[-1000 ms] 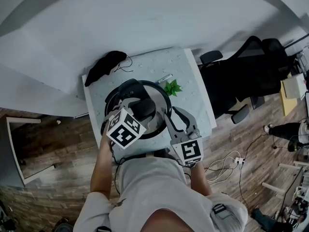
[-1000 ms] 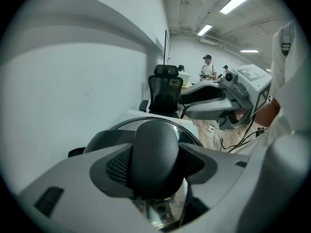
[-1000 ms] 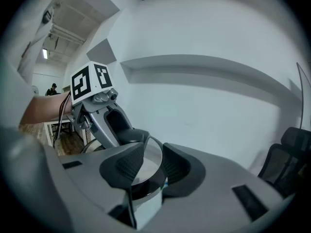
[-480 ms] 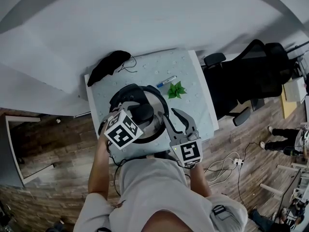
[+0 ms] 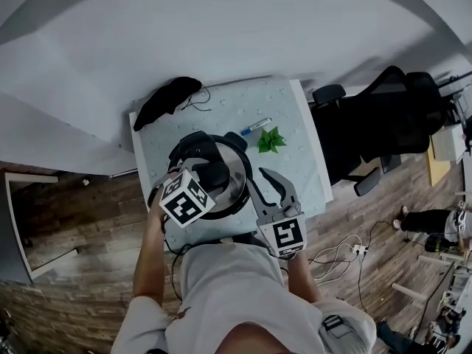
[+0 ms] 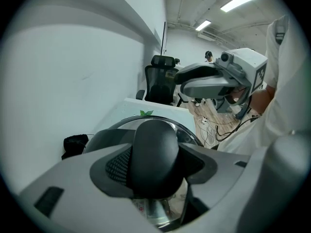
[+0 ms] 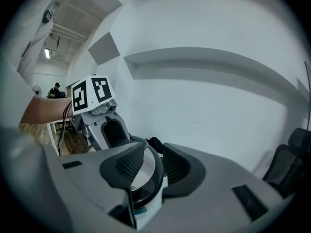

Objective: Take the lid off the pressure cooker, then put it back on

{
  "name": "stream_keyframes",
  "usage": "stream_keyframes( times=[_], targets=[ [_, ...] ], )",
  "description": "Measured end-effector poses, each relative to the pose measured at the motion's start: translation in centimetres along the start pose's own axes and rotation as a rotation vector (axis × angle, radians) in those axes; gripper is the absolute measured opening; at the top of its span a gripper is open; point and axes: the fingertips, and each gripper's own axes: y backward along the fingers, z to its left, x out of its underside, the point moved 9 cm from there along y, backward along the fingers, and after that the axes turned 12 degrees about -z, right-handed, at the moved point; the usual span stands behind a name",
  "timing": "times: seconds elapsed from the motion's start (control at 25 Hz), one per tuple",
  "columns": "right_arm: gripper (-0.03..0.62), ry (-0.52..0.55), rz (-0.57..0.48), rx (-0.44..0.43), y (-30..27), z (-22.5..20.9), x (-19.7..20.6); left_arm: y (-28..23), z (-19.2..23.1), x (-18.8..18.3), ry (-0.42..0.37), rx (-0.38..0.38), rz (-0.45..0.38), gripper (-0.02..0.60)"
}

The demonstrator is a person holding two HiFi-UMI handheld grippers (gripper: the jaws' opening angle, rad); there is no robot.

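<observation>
- Pressure cooker (image 5: pixel 237 195) with its lid on, low between the two grippers, seated on a pale dotted table (image 5: pixel 295 113) spreading under and beyond both sets of jaws.
- Black office chair (image 5: pixel 383 120) off the table's edge, well out to the right of the right gripper.
- Lid (image 5: pixel 230 159), shiny and domed, closed over the cooker. Straight ahead of the left gripper and just left of the right gripper's jaws, with a long black handle (image 5: pixel 193 143) reaching away past the left gripper's tips.
- Left gripper (image 6: pixel 158 161) tilted steeply down over the lid's middle, clenched on the knob, meshed pads (image 6: pixel 114 166) pressed to either side of it.
- Right gripper (image 7: pixel 154 166) nearly level at the cooker's right side, jaws a little apart astride the dark rim. Right-hand pad against that rim, and a sliver of shiny lid between the left-hand pad (image 7: pixel 129 165) and the rim, so released rather than clamped, as far as shows.
- Black cloth bundle (image 5: pixel 166 98) beyond the left gripper's tips and off to their left, at the table's far corner, a thin cord trailing from it.
- Knob (image 5: pixel 212 174), black and rounded, filling the gap between the left gripper's jaws.
- Green leafy sprig (image 5: pixel 271 139) ahead of the right gripper, past the cooker, on the table.
- Marker pen (image 5: pixel 256 126) just beyond the sprig, farther still from the right gripper.
</observation>
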Motion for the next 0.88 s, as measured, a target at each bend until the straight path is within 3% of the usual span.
stream_keyframes(
  times=[0.36, 0.88],
  targets=[
    [0.124, -0.016, 0.01, -0.001, -0.06, 0.28, 0.54, -0.16, 0.16, 0.48, 0.037, -0.005, -0.024, 0.275],
    [0.123, -0.031, -0.008, -0.018, 0.16, 0.09, 0.85, -0.15, -0.53, 0.55, 0.192, -0.172, -0.033, 0.275]
  ],
)
